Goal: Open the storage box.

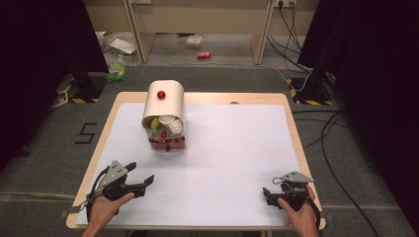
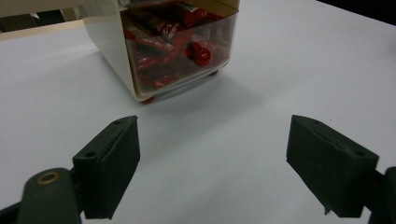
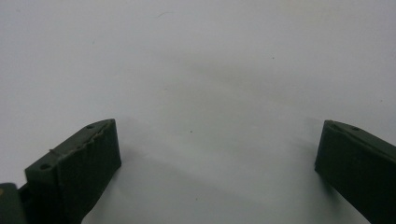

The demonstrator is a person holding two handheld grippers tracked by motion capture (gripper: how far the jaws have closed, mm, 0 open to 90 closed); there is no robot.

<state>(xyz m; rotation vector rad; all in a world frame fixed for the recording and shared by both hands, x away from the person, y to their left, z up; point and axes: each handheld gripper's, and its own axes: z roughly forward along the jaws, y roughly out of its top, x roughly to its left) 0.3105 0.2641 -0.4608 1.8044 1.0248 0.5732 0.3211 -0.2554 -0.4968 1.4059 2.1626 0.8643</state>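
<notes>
A cream box [image 1: 164, 102] with a curved roll-top lid and a red knob [image 1: 161, 94] stands at the back left of the white sheet. Its open front shows white cups [image 1: 170, 122] and something yellow. A clear drawer [image 1: 168, 143] at its base holds red packets and has a red knob [image 2: 200, 54]. My left gripper [image 1: 142, 172] rests near the front left edge, open and holding nothing, pointed at the drawer [image 2: 182, 46] a short way off. Its jaws [image 2: 212, 126] stand wide apart. My right gripper [image 1: 269, 190] sits at the front right, open [image 3: 218, 126] over bare sheet.
The white sheet [image 1: 232, 148] covers most of the wooden table [image 1: 202, 98]. Beyond the table are grey floor, cables at the right, a red can [image 1: 204, 55] and wooden furniture legs. Dark curtains flank both sides.
</notes>
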